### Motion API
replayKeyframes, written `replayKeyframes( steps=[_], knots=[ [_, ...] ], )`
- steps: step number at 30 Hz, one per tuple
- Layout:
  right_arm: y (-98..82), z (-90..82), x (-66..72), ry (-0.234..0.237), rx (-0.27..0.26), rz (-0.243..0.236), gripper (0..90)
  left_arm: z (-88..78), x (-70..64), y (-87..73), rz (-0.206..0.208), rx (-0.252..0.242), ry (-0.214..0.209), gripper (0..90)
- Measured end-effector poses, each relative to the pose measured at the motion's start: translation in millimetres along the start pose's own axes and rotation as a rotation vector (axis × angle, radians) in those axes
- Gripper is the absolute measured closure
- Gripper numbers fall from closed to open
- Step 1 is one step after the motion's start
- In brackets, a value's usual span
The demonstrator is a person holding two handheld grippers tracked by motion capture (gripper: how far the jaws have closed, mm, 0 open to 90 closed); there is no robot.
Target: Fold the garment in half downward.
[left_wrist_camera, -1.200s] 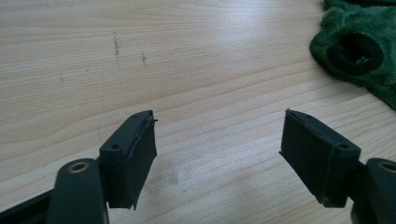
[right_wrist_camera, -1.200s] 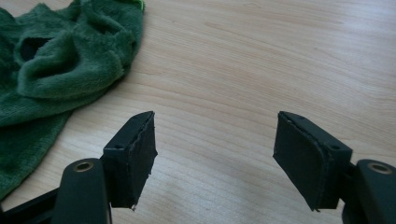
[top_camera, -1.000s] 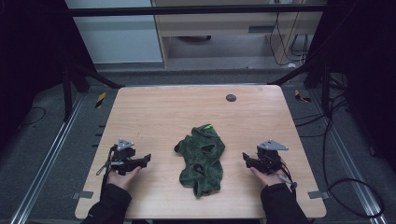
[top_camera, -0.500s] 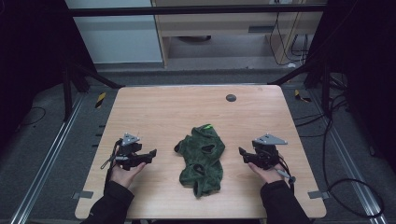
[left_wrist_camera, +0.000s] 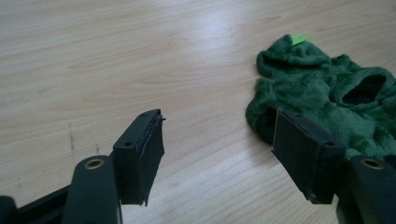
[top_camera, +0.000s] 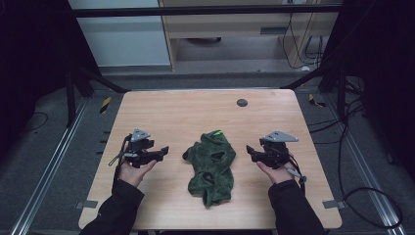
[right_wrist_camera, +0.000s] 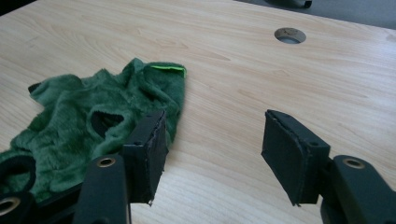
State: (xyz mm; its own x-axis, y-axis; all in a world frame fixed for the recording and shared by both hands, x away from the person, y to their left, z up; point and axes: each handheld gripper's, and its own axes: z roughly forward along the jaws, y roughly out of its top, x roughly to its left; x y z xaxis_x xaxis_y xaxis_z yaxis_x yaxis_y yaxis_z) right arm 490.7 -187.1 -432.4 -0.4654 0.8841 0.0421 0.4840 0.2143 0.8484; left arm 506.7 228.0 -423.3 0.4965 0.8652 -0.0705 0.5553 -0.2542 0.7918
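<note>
Currently the green fleece garment (top_camera: 211,165) lies crumpled at the middle of the wooden bench (top_camera: 166,112), nearer the person's edge, flat on the surface. It sits between the two tools, touching neither.

Left tool (top_camera: 164,151): held off the bench just left of the garment, jaws pointing toward it. Jaws apart, nothing between them; they have just been closing a little. In the left gripper view the garment's edge shows behind the right-hand jaw, bare wood between the pads.

Right tool (top_camera: 249,150): same on the other side, jaws apart and empty, also just been closing slightly. In the right gripper view the garment lies behind the left-hand jaw.

Labels: a small bright green tag (right_wrist_camera: 168,68) is sewn at the garment's far edge; any writing on it is too small to read. No other text visible.

Containers: none on the bench. A round cable hole (top_camera: 242,103) sits in the wood near the far edge, well apart from the garment.
</note>
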Motion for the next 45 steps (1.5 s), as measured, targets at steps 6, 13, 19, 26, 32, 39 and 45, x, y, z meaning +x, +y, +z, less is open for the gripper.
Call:
replayKeyframes(
  steps=[6, 13, 19, 26, 32, 39, 45],
  knots=[
    [9.9, 8.1, 5.0, 0.009, 0.010, -0.002, 42.7, 8.4, -5.5, 10.7, 0.022, 0.006, -0.010, 33.5],
    [19.9, 21.7, 9.3, 0.018, 0.032, -0.006, 44.3, 21.9, -11.2, 20.9, 0.024, 0.010, -0.024, 34.4],
    [26.0, 34.8, 11.9, 0.030, 0.042, 0.003, 45.6, 31.3, -15.7, 31.2, 0.042, 0.018, -0.036, 35.0],
    [27.4, 49.3, 15.9, 0.034, 0.061, -0.001, 47.1, 42.2, -19.0, 39.4, 0.045, 0.017, -0.059, 35.7],
    [30.0, 58.0, 16.1, 0.032, 0.063, 0.006, 48.5, 50.6, -18.4, 41.2, 0.053, 0.024, -0.062, 36.3],
    [27.1, 69.1, 14.7, 0.033, 0.088, 0.014, 49.0, 62.5, -18.4, 43.2, 0.050, 0.043, -0.058, 37.0],
    [24.7, 77.6, 13.0, 0.031, 0.097, 0.022, 50.3, 73.9, -25.5, 46.8, 0.074, 0.052, -0.056, 37.5]
  ],
)
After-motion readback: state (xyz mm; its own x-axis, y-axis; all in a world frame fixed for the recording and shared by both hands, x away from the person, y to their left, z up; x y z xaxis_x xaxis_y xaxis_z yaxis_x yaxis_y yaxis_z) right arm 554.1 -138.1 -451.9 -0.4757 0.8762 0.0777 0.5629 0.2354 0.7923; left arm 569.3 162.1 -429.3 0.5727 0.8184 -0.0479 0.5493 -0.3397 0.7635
